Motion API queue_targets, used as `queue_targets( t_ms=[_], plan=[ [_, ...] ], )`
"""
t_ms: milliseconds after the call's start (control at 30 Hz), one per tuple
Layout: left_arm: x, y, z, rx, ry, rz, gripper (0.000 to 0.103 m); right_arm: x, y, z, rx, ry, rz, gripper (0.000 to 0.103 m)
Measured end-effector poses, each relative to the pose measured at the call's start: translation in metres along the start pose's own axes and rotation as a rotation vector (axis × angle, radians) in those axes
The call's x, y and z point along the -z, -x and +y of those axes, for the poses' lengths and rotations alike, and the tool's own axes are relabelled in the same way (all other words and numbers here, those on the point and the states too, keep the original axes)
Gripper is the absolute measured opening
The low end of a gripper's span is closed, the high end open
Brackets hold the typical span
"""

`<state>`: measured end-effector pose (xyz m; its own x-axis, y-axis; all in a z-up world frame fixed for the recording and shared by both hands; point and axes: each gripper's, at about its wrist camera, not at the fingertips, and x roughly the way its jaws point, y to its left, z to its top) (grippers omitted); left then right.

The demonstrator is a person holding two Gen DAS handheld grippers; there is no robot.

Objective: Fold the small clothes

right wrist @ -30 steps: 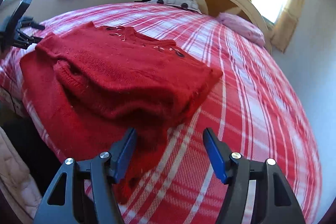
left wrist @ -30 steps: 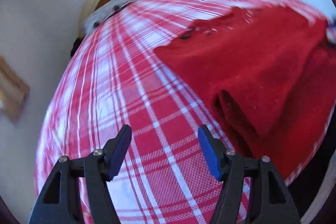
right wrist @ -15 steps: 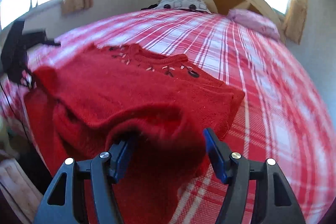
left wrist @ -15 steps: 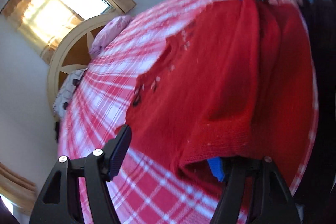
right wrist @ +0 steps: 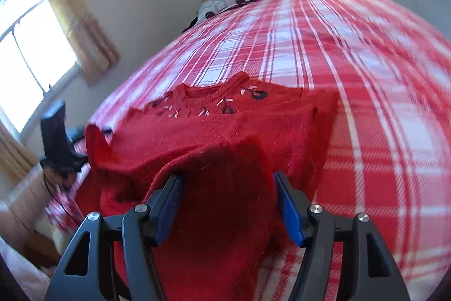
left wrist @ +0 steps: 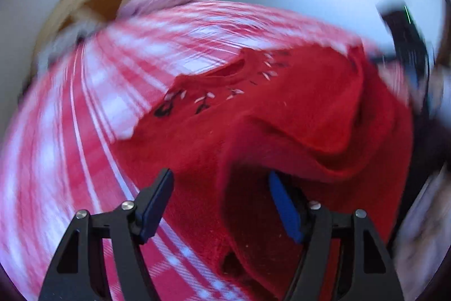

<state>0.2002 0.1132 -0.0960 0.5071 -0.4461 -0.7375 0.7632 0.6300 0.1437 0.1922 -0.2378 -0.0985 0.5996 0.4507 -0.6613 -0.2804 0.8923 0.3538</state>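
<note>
Sweater (right wrist: 225, 131), red knit, fills the wide-spread jaws of the right gripper (right wrist: 228, 199), hem bunched between them. Left gripper (left wrist: 220, 199) stands equally wide, a raised fold over its right finger; contact unclear through blur. Garment lies on the plaid bedspread (right wrist: 366, 75).
</note>
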Motion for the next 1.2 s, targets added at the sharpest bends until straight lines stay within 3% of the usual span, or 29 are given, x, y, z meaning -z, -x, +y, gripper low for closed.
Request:
queue_targets(
  t_ms=[67,167,267,300,333,367,400,433,467,567,700,767,867,900,1000,1067,1100,1133,1167,1200],
  plan=[
    [-0.002,0.0,-0.013,0.015,-0.074,0.01,0.072,-0.003,0.002,0.009,0.039,0.078,0.012,0.065],
    [-0.009,-0.005,-0.015,0.107,-0.043,0.036,0.072,-0.011,0.003,0.019,0.075,0.181,0.027,0.065],
    [-0.012,-0.008,-0.008,0.123,0.007,0.012,0.066,-0.016,-0.006,0.026,0.064,0.251,0.059,0.065],
    [-0.012,-0.009,-0.001,0.146,0.066,0.011,0.064,-0.015,-0.012,0.028,0.071,0.28,0.083,0.057],
    [-0.01,-0.011,0.008,0.17,0.122,0.015,0.053,-0.014,-0.019,0.029,0.076,0.298,0.117,0.044],
    [-0.009,-0.015,0.019,0.198,0.197,0.017,0.04,-0.013,-0.025,0.027,0.073,0.286,0.147,0.016],
    [-0.005,-0.017,0.029,0.221,0.289,0.014,0.033,-0.012,-0.027,0.024,0.066,0.263,0.15,0.01],
    [-0.001,-0.02,0.038,0.234,0.363,0.012,0.02,-0.012,-0.027,0.021,0.047,0.232,0.134,0.01],
    [0.002,-0.024,0.047,0.245,0.438,0.011,0.016,-0.012,-0.024,0.016,0.025,0.19,0.105,0.009],
    [0.011,-0.029,0.062,0.308,0.588,0.001,0.015,-0.01,-0.019,-0.004,-0.025,0.02,0.051,0.009],
    [0.001,-0.027,0.044,0.276,0.501,0.02,0.019,-0.001,-0.016,-0.006,-0.042,-0.032,0.03,0.009],
    [-0.005,-0.029,0.039,0.293,0.483,0.032,0.041,0.001,-0.014,-0.009,-0.081,-0.073,0.028,0.012],
    [-0.014,-0.031,0.03,0.311,0.457,0.034,0.062,0.004,-0.013,-0.014,-0.159,-0.141,0.029,0.04],
    [-0.017,-0.034,0.029,0.296,0.443,0.039,0.063,0.004,-0.012,-0.012,-0.167,-0.14,0.028,0.045],
    [-0.02,-0.039,0.025,0.241,0.412,0.054,0.063,0.003,-0.015,-0.002,-0.138,-0.087,0.043,0.045],
    [-0.019,-0.038,0.027,0.231,0.43,0.054,0.053,0.002,-0.016,0.001,-0.116,-0.064,0.038,0.045],
    [-0.02,-0.041,0.027,0.217,0.448,0.056,0.045,0.001,-0.017,0.003,-0.089,-0.052,0.037,0.038],
    [-0.018,-0.041,0.03,0.205,0.473,0.062,0.026,0.001,-0.019,0.004,-0.058,-0.043,0.04,0.028],
    [-0.012,-0.04,0.036,0.202,0.531,0.069,0.014,0.001,-0.021,0.006,-0.011,-0.03,0.051,0.009],
    [-0.009,-0.039,0.04,0.213,0.57,0.063,0.012,0.002,-0.02,0.005,0.008,-0.033,0.051,0.008]
  ],
)
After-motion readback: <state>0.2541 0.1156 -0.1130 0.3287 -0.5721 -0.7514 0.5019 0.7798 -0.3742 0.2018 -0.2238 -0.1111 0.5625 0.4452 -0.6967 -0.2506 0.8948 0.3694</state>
